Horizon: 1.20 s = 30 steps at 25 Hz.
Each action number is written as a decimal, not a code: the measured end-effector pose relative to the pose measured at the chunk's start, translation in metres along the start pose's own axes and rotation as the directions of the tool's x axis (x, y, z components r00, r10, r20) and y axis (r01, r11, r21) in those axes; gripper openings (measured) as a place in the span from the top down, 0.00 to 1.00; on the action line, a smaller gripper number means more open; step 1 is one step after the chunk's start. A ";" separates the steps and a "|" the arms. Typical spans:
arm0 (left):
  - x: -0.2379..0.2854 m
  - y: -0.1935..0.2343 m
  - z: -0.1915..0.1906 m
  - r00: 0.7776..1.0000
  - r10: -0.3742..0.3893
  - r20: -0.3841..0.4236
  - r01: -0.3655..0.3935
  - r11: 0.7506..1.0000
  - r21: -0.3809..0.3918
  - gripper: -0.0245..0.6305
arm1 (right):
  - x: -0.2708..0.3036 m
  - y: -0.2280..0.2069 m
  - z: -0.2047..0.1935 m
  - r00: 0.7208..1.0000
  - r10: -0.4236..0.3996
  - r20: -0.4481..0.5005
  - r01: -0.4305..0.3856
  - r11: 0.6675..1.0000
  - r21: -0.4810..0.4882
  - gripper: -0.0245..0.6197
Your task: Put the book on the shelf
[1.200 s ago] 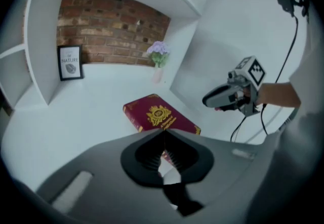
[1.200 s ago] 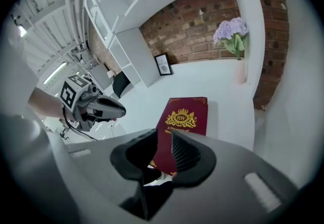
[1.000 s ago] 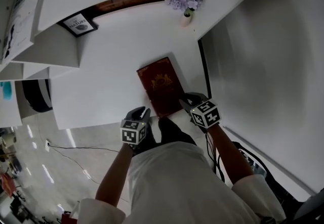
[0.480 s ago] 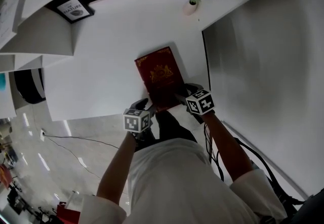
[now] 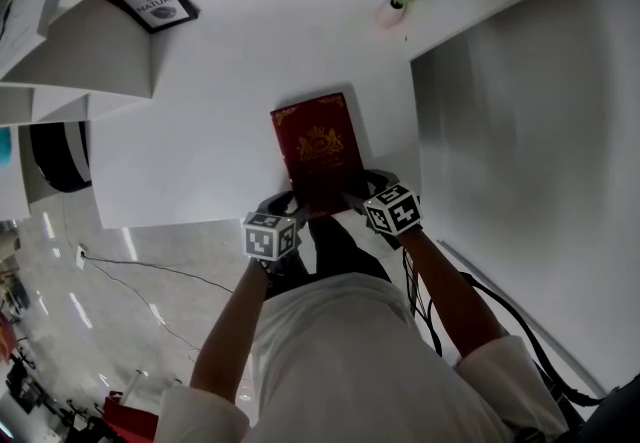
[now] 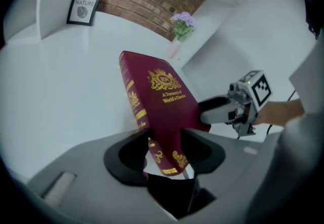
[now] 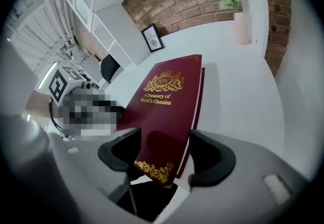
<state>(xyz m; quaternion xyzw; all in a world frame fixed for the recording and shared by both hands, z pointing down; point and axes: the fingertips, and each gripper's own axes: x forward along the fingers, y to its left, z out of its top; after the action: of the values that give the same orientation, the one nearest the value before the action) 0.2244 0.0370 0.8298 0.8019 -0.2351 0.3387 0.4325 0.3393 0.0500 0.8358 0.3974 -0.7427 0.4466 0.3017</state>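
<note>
The book (image 5: 318, 153) has a smooth dark-red cover with a slight sheen and shiny gilt stamping. The surface (image 5: 200, 131) under the book is white, smooth and matt. Beyond the book, the brick wall (image 6: 147, 0) looks rough; nearer than it, the floor (image 5: 100, 281) gleams.

The book (image 5: 320, 153) lies on the tabletop (image 5: 200, 131), at its near edge, toward the right. The vase (image 5: 390, 13) stands in the far right corner, the frame (image 5: 160, 6) in the far left one.
</note>
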 end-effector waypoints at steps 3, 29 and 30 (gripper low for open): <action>-0.014 0.013 -0.009 1.000 0.030 0.001 -0.030 1.000 0.002 0.63 | 0.007 0.022 -0.008 0.999 0.032 -0.026 -0.033 0.999 -0.038 0.50; -0.102 0.087 -0.110 0.999 0.011 -0.036 -0.014 0.998 -0.067 0.63 | 0.056 0.128 -0.059 0.934 0.344 -0.100 -0.313 0.920 0.236 0.41; -0.100 0.085 -0.110 0.999 -0.010 -0.038 0.007 0.998 -0.068 0.62 | 0.059 0.130 -0.062 0.921 0.378 -0.095 -0.341 0.900 0.271 0.39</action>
<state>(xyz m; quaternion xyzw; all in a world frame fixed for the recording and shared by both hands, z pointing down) 0.0639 0.0956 0.8439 0.7810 -0.2347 0.3441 0.4653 0.2036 0.1239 0.8545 0.2541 -0.7172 0.6122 0.2148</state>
